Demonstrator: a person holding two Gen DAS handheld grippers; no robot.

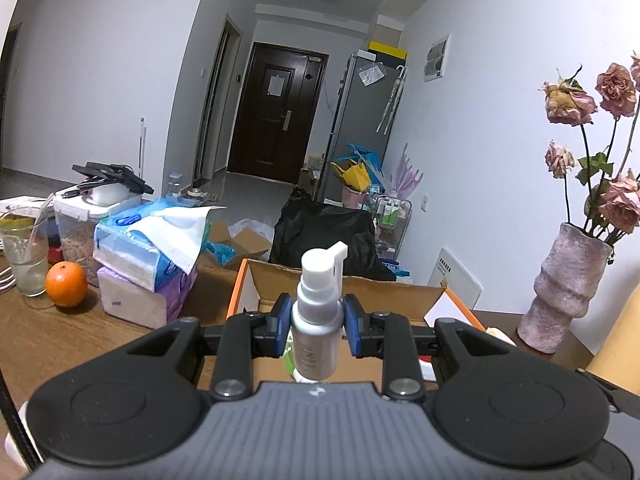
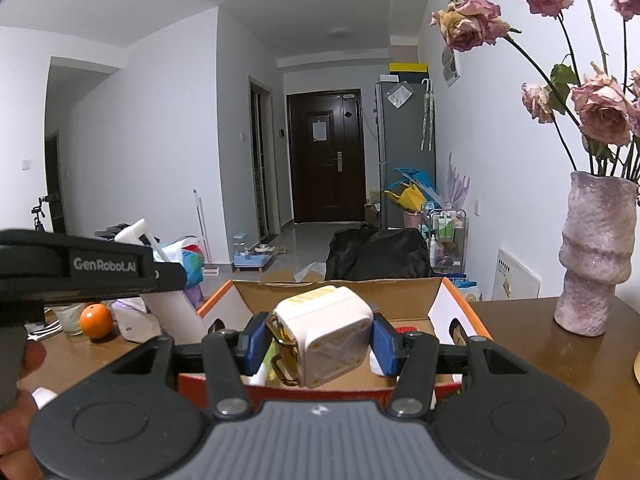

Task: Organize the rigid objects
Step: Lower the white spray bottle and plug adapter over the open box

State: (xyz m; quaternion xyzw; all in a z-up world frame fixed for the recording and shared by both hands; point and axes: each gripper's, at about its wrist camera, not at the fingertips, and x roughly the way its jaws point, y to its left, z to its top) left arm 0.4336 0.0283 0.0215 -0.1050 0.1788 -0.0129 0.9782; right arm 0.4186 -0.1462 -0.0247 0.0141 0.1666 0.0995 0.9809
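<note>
My left gripper is shut on a white spray bottle, held upright with its nozzle pointing right. It hangs over the near part of an open cardboard box with orange edges. My right gripper is shut on a white cube-shaped device with yellow trim, above the same cardboard box. In the right wrist view the left gripper shows at the left edge, with the spray bottle below it. A person's hand holds it.
A pink vase of dried roses stands right of the box, also the vase. Left of the box lie tissue packs, an orange, a glass and a food container. A black bag sits behind.
</note>
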